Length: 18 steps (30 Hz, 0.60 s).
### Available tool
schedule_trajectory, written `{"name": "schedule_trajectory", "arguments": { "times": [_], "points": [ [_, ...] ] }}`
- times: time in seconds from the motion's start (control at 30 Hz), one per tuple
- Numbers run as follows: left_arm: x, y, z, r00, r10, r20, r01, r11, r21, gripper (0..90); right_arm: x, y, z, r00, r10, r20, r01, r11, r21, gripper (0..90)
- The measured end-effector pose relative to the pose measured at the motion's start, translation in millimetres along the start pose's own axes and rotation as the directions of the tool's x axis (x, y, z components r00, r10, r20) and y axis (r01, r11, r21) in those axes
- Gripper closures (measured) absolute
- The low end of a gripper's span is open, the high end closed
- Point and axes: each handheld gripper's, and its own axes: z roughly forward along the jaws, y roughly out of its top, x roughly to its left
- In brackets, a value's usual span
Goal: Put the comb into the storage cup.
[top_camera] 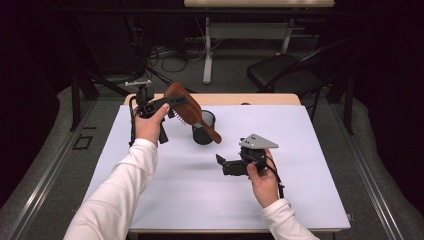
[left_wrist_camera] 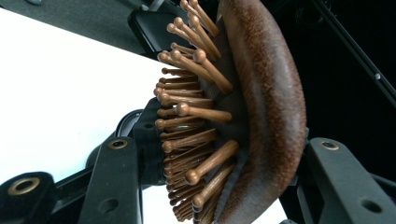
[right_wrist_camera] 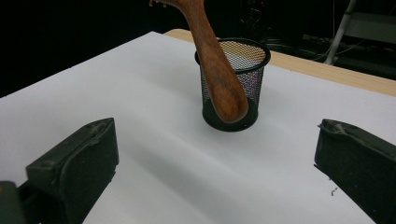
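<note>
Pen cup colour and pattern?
Black wire mesh cup; the right gripper view shows it best, behind the brown hairbrush handle.

Overhead light is falling brightly on the white rectangular table sheet, while the room around it is sinking into near-black at the left and right edges of the high view. Soft, diffuse shadows are lying on the sheet beneath the raised brown wooden hairbrush and beside the black wire-mesh pen cup. In the left gripper view the sheet is blowing out to flat white at the left, and the brush's nearest wooden bristles are looking slightly soft, with dull highlights on their rounded tips. In the right gripper view the near black jaws are blurring out of focus, the cup is staying fairly sharp, and the far background is dim.
</note>
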Motion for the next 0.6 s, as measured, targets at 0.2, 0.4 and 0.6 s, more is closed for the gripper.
{"name": "schedule_trajectory", "arguments": {
  "times": [0.2,0.4,0.6],
  "points": [
    [-3.7,9.6,-1.3,0.9999,0.001,-0.013,-0.001,0.9999,-0.013,49.6,-0.9,0.2,-0.9,1.0,0.003,-0.006,-0.003,1.0,-0.007,0.0],
    [-5.7,18.2,-1.8,0.9993,0.0,-0.036,-0.002,0.9992,-0.041,49.6,-1.3,0.2,-1.2,1.0,0.003,-0.006,-0.003,1.0,-0.006,0.0],
    [-2.1,24.9,-3.1,0.9983,-0.012,-0.057,0.008,0.9976,-0.069,49.7,-1.6,0.1,-1.3,1.0,0.001,-0.008,-0.001,1.0,-0.007,0.0]
  ]
}}
